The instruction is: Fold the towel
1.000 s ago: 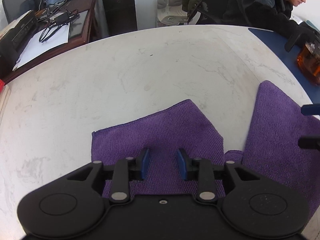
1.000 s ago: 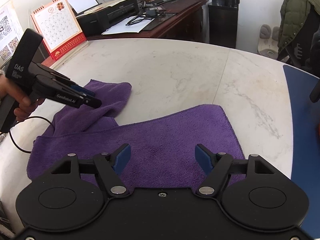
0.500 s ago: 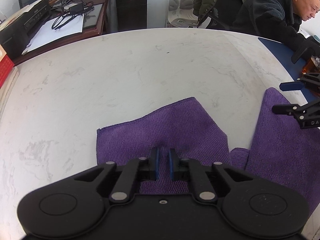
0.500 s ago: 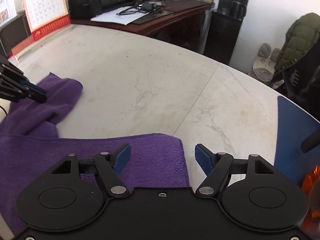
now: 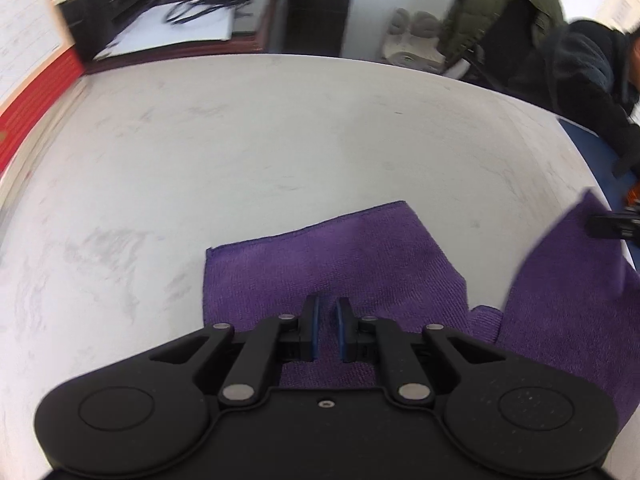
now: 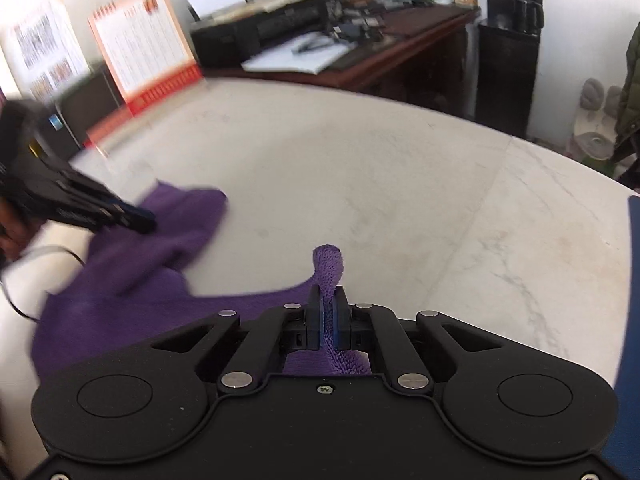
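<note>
With both tongs clamped on the purple microfibre towel draped over the white marble table, left gripper near one edge, right gripper pinching a corner: lift level, match corners, avoid sag.

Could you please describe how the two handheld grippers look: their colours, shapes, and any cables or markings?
Each gripper, left and right, has a matte black plastic body with two round discs, black linkage bars with silver pivot pins, and blue pads on the fingers. Seen from the side in the right wrist view, the left gripper shows blurred white lettering, and a thin black cable hangs beneath it.
</note>
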The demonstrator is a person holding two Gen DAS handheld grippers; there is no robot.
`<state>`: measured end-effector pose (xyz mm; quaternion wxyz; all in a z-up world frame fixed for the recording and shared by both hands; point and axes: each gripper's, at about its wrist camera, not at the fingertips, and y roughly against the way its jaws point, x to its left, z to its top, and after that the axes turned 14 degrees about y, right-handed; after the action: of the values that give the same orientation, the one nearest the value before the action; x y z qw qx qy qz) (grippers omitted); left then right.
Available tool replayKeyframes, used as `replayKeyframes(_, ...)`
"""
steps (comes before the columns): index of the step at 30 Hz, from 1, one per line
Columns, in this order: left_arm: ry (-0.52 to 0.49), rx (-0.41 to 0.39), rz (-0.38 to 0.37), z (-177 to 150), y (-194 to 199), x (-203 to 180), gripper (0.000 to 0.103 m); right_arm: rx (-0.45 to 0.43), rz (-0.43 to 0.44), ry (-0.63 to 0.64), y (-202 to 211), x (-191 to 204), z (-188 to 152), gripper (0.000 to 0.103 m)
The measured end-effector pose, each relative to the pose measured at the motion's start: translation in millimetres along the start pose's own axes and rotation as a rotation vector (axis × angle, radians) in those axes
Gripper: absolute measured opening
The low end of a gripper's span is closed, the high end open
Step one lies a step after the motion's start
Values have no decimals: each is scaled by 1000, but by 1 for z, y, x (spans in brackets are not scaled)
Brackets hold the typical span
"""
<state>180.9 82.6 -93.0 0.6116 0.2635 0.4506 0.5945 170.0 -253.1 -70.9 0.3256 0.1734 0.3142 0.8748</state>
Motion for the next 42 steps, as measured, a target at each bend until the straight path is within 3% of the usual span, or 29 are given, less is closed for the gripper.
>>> replayKeyframes(3,60,-25,73,0,9,21,7,-148,152,-42,34,2,11,3)
replayKeyframes(6,127,-42,96,-3,22,45,7,-290,309,-31,80,12,15,3)
replayKeyframes(11,184,-57,137,-15,46,78,7,-225,363,59,140,41,0,3)
replayKeyframes(18,181,-75,102,-38,76,82,8,100,276,155,169,84,-64,3)
replayKeyframes(25,105,-65,36,-57,89,56,8,328,94,200,151,100,-117,5)
replayKeyframes(28,72,-50,17,-65,90,46,8,301,32,164,150,98,-113,15)
replayKeyframes(33,21,-36,-5,-76,89,33,8,233,-66,95,150,93,-102,52)
replayKeyframes(38,-55,-28,-84,-72,85,5,9,164,-165,25,151,88,-90,63)
replayKeyframes(42,-156,-15,-107,-59,68,-28,14,108,-243,-31,151,84,-81,64)
